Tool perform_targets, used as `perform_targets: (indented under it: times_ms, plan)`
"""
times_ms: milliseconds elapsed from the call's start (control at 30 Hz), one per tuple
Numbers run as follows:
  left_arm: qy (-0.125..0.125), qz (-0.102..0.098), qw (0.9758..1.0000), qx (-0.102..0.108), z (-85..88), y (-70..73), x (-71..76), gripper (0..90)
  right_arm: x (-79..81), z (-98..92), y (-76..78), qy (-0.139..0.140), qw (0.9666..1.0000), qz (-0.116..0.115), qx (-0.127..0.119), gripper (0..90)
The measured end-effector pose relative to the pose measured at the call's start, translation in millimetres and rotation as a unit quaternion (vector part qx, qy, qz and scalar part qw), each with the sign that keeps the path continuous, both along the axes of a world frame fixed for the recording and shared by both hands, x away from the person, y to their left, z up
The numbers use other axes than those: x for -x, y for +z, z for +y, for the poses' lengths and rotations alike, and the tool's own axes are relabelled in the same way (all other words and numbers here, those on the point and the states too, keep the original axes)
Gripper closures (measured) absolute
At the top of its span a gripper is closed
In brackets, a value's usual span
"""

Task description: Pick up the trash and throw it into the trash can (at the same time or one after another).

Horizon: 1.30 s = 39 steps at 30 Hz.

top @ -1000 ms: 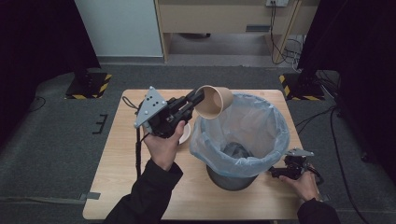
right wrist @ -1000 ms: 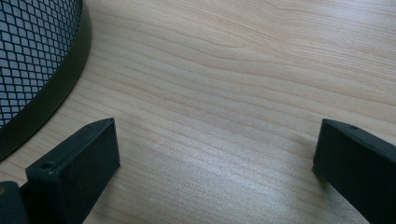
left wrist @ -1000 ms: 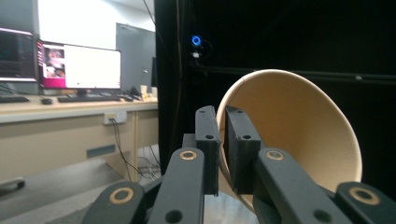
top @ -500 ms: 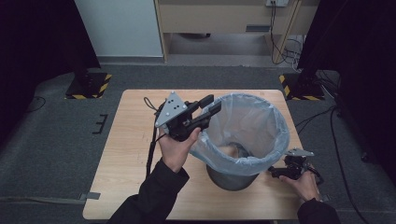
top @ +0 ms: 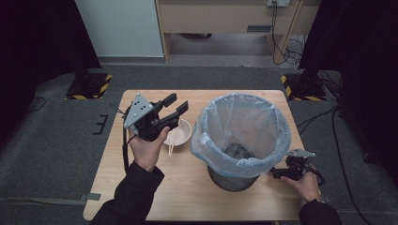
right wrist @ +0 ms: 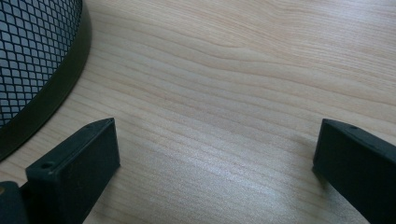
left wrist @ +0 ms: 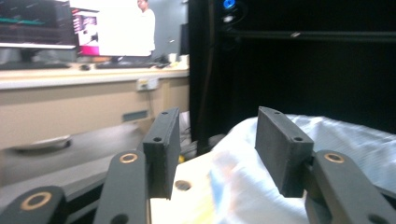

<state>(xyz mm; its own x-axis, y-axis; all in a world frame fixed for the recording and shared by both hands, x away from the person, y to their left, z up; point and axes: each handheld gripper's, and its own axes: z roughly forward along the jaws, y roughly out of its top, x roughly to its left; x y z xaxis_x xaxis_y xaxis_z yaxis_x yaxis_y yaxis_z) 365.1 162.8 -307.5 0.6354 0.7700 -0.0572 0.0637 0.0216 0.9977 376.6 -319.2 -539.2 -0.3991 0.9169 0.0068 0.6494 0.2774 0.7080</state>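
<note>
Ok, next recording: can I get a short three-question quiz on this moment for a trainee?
1. True or false: the left gripper holds a paper cup.
2. In the high view, what sits just left of the lined bin? A: white bowl with chopsticks. B: plate with a fork. C: bottle.
3. Where is the right gripper?

Key
1. False: its jaws have just been opening, with nothing between them.
2. A.
3. On the table beside the bin's base, jaws open.

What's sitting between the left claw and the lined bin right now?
In the high view, a white bowl with chopsticks sits just below the open, empty left claw, beside the bin.
</note>
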Motion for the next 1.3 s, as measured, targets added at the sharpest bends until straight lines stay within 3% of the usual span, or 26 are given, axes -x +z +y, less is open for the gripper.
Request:
perform_targets:
  times_ms: [67,233,267,300,367,500,667,700,767,867,1100,1200,1300]
  plan:
    - [0.02,0.015,0.9996,-0.016,10.4,-12.0,-5.0,46.4,0.0,0.0,0.0,0.0,1.0,0.0,0.0,0.6]
    - [0.045,0.04,0.9977,-0.033,21.3,-32.2,-14.4,44.6,0.0,0.0,0.0,0.0,1.0,0.0,0.0,0.6]
    - [0.056,0.054,0.9962,-0.039,26.1,-42.9,-20.4,44.2,0.0,0.0,0.0,0.0,1.0,0.0,0.0,0.6]
    - [0.056,0.054,0.9962,-0.039,26.1,-42.9,-20.4,44.0,0.0,0.0,0.0,0.0,1.0,0.0,0.0,0.6]
    - [0.073,0.076,0.9933,-0.048,31.4,-58.6,-29.7,43.8,0.0,0.0,0.0,0.0,1.0,0.0,0.0,0.6]
    - [0.083,0.096,0.99,-0.06,34.2,-73.8,-38.1,43.5,0.0,0.0,0.0,0.0,1.0,0.0,0.0,0.6]
    - [0.093,0.127,0.9838,-0.086,32.6,-98.8,-50.3,43.5,0.0,0.0,0.0,0.0,1.0,0.0,0.0,0.6]
    - [0.095,0.139,0.9812,-0.093,31.0,-108.4,-55.0,43.6,-0.2,-0.2,0.0,0.001,1.0,-0.001,0.001,0.6]
    - [0.097,0.145,0.9799,-0.097,30.1,-113.1,-57.3,43.7,-0.2,-0.2,0.0,0.001,1.0,-0.001,0.001,0.6]
    - [0.104,0.163,0.9743,-0.115,27.3,-127.9,-64.8,43.9,0.0,0.0,0.0,0.0,1.0,0.0,0.0,0.6]
    - [0.115,0.192,0.9638,-0.144,25.6,-149.4,-75.7,46.0,0.0,0.0,0.0,0.0,1.0,0.0,0.0,0.6]
    - [0.118,0.2,0.961,-0.15,24.4,-156.6,-78.1,47.6,0.0,0.0,0.0,0.0,1.0,0.0,0.0,0.7]
    - [0.117,0.215,0.9567,-0.158,22.7,-164.2,-80.9,49.1,0.0,0.0,0.0,0.0,1.0,0.0,0.0,0.7]
